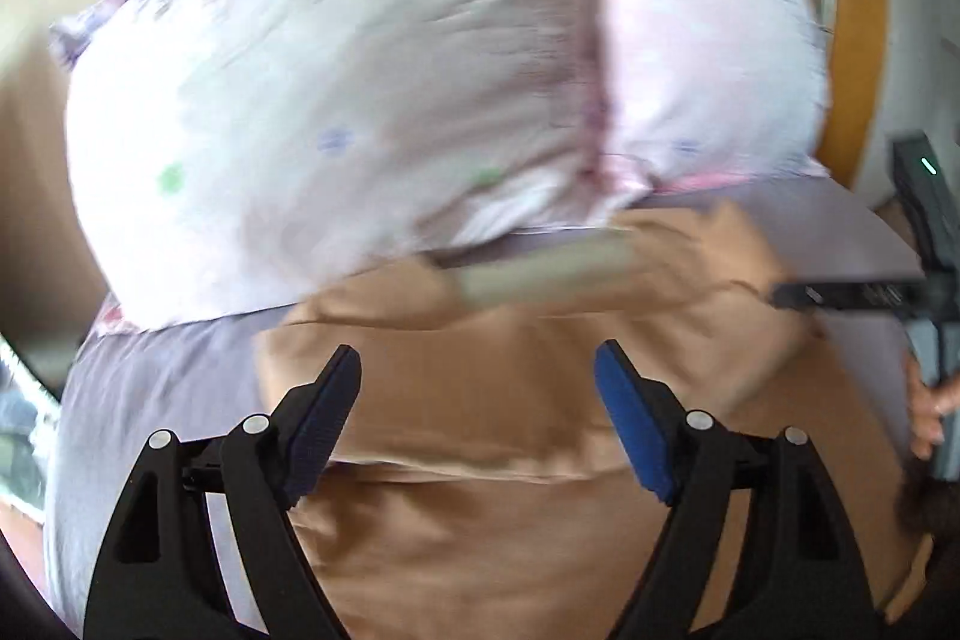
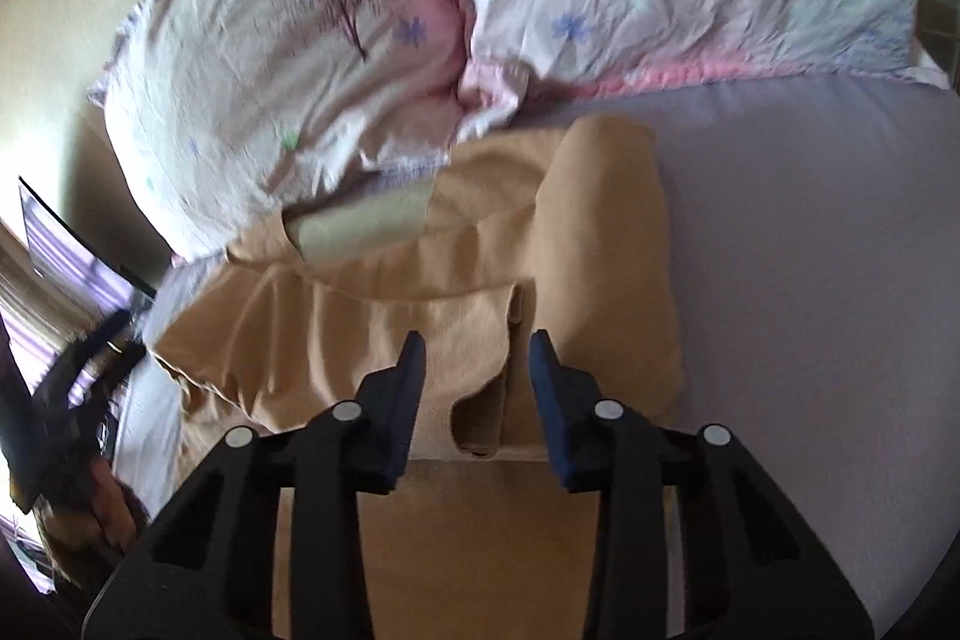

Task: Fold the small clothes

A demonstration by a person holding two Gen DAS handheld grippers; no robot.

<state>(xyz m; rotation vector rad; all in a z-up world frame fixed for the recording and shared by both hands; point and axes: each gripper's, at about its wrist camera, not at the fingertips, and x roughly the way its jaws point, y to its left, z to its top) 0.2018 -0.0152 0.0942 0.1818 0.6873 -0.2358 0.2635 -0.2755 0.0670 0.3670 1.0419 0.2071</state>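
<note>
A tan shirt (image 2: 384, 304) lies spread on the lilac bed sheet (image 2: 810, 280), its neckline with the pale collar tag (image 2: 360, 226) pointing toward the two flowered pillows (image 2: 288, 58) at the head of the bed. One sleeve (image 2: 606, 244) is already turned in along the shirt's right side, running lengthwise from the shoulder down toward the hem.

The right gripper (image 2: 477, 358) hovers just above the shirt with its jaws apart and nothing between them; straight ahead of them sits the cuff end of that turned-in sleeve and the wavy edge of the body cloth beside it. The left gripper (image 1: 477, 370) hangs over the middle of the shirt (image 1: 480, 460), jaws also wide apart and empty, the collar a little way ahead.

The shirt's long axis runs away from both grippers, toward the pillows. The right one looks nearer to a loose edge, so I'd guess it takes the next pinch, probably to tidy the sleeve or start the fold up from the lower part.
</note>
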